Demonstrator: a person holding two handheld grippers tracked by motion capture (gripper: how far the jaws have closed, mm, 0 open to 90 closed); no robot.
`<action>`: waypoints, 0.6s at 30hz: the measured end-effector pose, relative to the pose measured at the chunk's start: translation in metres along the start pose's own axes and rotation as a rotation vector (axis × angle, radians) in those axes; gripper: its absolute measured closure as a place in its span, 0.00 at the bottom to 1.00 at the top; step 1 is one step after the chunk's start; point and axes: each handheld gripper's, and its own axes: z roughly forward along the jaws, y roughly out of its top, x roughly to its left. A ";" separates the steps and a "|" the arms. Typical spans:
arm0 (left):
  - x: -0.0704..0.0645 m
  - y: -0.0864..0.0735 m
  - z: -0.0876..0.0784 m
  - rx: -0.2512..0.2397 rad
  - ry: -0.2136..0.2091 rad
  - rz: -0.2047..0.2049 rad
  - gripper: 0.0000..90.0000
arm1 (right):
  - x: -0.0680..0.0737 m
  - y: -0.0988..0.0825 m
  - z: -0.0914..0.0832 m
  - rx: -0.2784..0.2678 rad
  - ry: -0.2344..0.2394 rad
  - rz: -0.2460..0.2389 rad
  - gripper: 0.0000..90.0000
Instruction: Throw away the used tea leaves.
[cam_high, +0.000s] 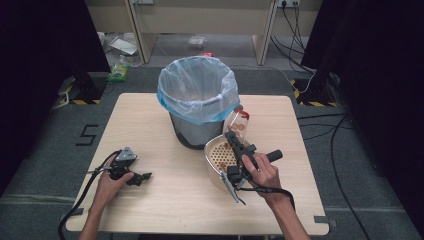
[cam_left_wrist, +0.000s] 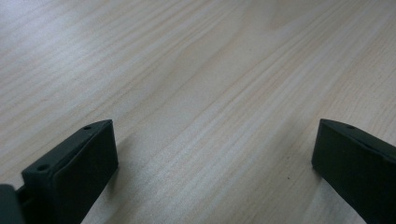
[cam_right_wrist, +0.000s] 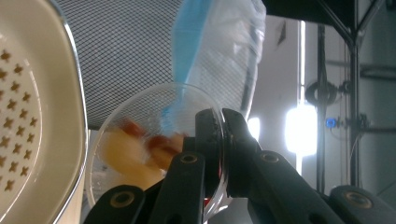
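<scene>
My right gripper (cam_high: 231, 136) is shut on the rim of a clear plastic cup (cam_high: 239, 122), which holds orange and red pieces. The cup is tipped on its side beside the bin, at the far edge of a cream perforated strainer bowl (cam_high: 214, 150). In the right gripper view the two jaws (cam_right_wrist: 220, 154) pinch the cup's thin wall (cam_right_wrist: 140, 116), with the strainer (cam_right_wrist: 56, 93) at the left. My left gripper (cam_high: 141, 177) rests on the table at the near left, in a hand. Its jaws (cam_left_wrist: 215, 154) stand wide open over bare wood.
A black mesh waste bin (cam_high: 197, 100) with a blue-rimmed clear bag (cam_right_wrist: 219, 46) stands at the table's far middle, just behind the cup and strainer. The light wooden table (cam_high: 160, 205) is bare between the two hands. Cables trail off the near edge.
</scene>
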 end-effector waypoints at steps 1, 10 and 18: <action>0.000 0.000 0.000 0.000 0.000 0.000 0.00 | 0.001 0.000 0.000 0.002 0.000 0.013 0.97; 0.000 0.000 0.000 -0.001 0.000 0.000 0.00 | -0.002 0.003 0.000 -0.004 -0.013 0.027 0.96; 0.000 0.000 0.000 -0.001 0.000 0.000 0.00 | -0.011 -0.004 0.000 0.007 0.012 0.163 0.96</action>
